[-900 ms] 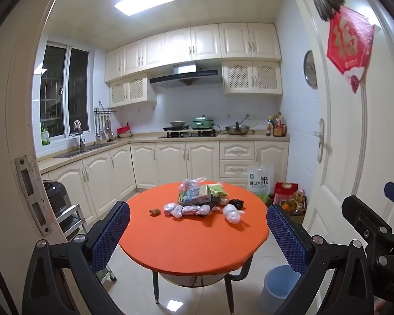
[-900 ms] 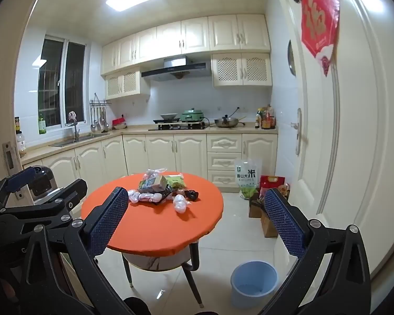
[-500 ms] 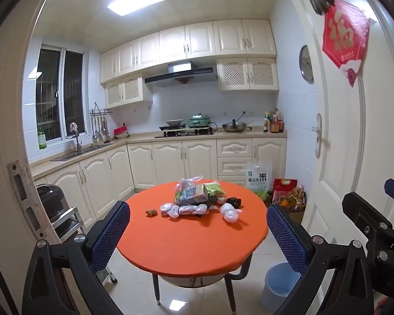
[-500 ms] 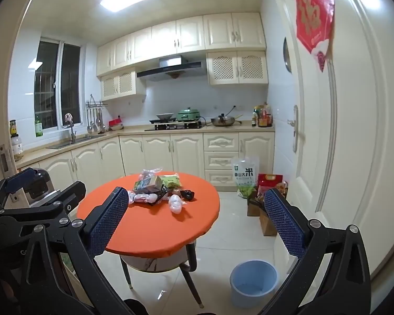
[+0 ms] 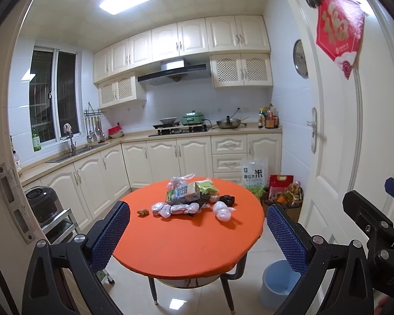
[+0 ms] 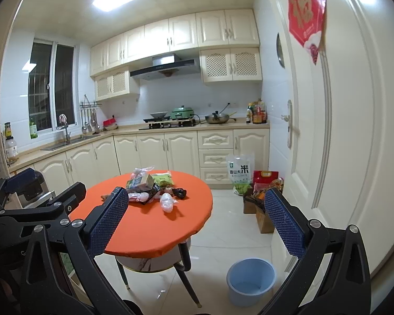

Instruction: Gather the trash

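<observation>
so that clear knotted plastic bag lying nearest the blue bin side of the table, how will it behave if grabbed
The knotted plastic bag looks thin and crinkled, so it will probably squash and flop rather than hold shape. It seems small and lumpy, likely light. Its glossy film may slip between the fingers; pinching the twisted knot looks safer. It lies alone on the orange table.

I'm standing in a home kitchen: cream cabinets (image 5: 210, 36) line the walls, a range hood (image 5: 174, 73) hangs over the stove (image 5: 181, 130), a sink (image 5: 73, 153) sits under the window (image 5: 53, 97), and a rice bag (image 6: 239, 172) leans by the drawers.
</observation>
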A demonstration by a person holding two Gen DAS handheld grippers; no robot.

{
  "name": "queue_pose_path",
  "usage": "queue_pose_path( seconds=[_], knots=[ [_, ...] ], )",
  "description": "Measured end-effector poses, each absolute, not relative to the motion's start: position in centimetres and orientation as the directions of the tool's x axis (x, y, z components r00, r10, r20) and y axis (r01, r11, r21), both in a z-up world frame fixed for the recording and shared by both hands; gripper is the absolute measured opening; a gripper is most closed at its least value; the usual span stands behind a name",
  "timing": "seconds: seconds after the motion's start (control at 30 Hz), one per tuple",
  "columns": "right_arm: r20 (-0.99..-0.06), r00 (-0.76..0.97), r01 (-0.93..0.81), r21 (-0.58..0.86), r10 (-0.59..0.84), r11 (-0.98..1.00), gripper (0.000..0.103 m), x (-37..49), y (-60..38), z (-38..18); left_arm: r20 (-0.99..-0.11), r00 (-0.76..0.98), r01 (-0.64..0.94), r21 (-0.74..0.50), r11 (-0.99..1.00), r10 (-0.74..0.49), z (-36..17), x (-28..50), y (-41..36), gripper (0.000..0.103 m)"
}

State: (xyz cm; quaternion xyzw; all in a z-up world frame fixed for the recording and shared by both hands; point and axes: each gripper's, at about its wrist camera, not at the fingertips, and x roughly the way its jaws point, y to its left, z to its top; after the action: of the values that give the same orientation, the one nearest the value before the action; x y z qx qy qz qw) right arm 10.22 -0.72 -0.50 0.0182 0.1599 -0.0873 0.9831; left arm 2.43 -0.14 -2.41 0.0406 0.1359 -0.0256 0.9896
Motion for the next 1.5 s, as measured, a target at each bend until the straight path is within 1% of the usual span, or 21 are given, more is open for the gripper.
queue_pose_path(
  seconds=[1.5],
  knots=[
    [-0.332, 0.931, 0.164, 0.001, -0.155, 0.986, 0.103, 10.55, -0.25, -0.81, -0.274, 0.961, 0.055, 0.055, 0.997, -0.038, -1.74, 2.65, -0.14, 0.103]
  ],
)
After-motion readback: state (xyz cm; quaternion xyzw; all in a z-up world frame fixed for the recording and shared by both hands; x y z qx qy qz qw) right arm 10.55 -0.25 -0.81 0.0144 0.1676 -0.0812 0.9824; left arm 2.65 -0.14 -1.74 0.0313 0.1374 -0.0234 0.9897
